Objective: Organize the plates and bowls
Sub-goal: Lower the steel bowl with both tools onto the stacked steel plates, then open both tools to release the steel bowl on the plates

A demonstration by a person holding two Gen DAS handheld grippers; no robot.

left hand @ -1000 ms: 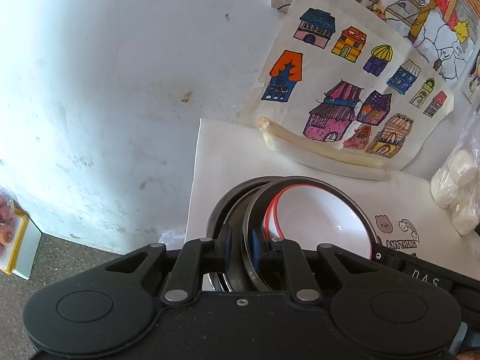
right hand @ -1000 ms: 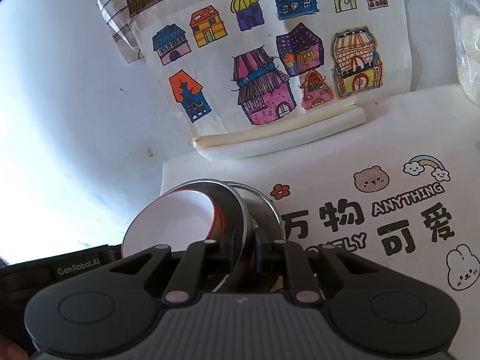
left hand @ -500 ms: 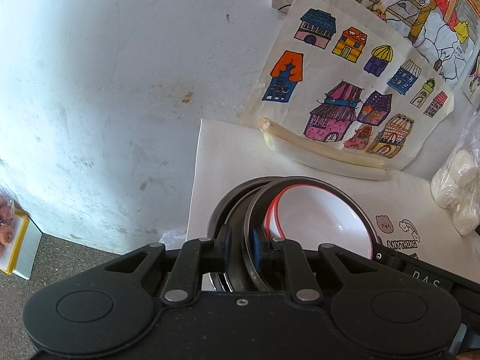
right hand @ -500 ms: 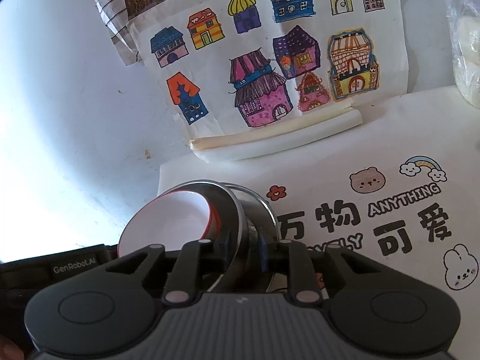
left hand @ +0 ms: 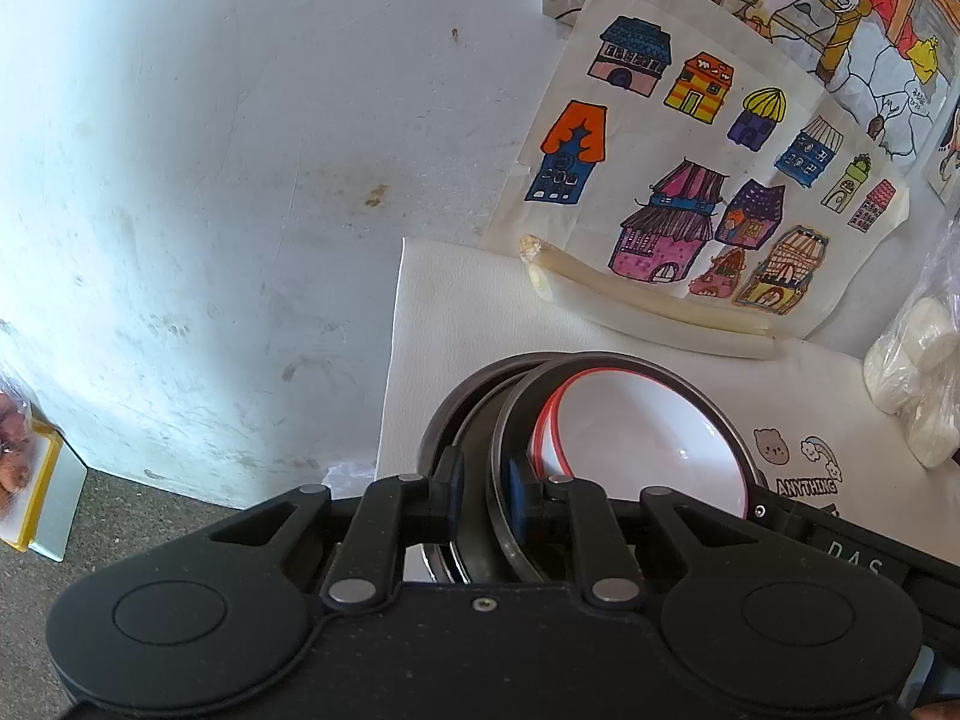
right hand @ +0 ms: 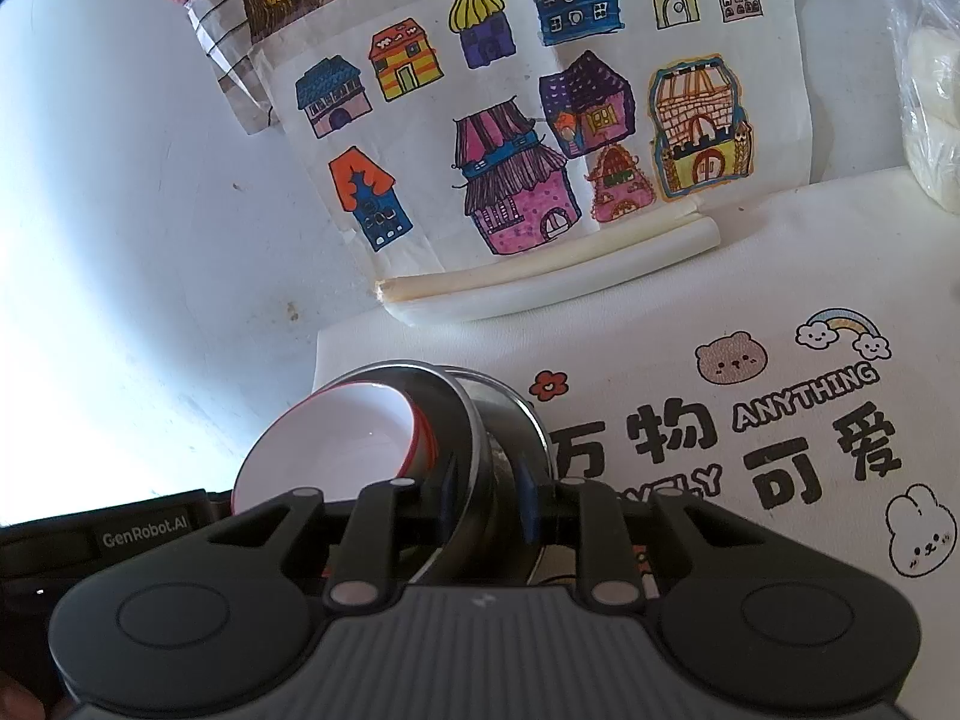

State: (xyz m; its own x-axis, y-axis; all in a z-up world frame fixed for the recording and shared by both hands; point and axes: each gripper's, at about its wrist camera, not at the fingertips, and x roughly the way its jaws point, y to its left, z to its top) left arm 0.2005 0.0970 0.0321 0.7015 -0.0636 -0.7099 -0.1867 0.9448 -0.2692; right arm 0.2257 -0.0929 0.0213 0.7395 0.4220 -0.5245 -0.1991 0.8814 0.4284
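Note:
A metal bowl with a white, red-rimmed inside (left hand: 636,444) sits tilted in a second dark metal bowl (left hand: 462,414) on the white printed mat (left hand: 456,312). My left gripper (left hand: 485,489) is shut on the near rim of the tilted bowl. In the right wrist view the same white-lined bowl (right hand: 354,438) leans left and the lower metal bowl (right hand: 510,438) shows beside it. My right gripper (right hand: 487,495) has widened around the bowls' walls, with a visible gap between its pads.
A sheet with coloured house drawings (left hand: 702,180) leans on the white wall (left hand: 210,150) behind a pale rolled strip (left hand: 648,312). A plastic bag of white lumps (left hand: 918,372) lies at the right. The mat's printed cartoons (right hand: 798,420) lie to the right.
The right gripper's fingers have spread apart, from pinching the bowl wall to a wider gap. The white-lined bowl has tilted slightly. The left gripper has stayed put.

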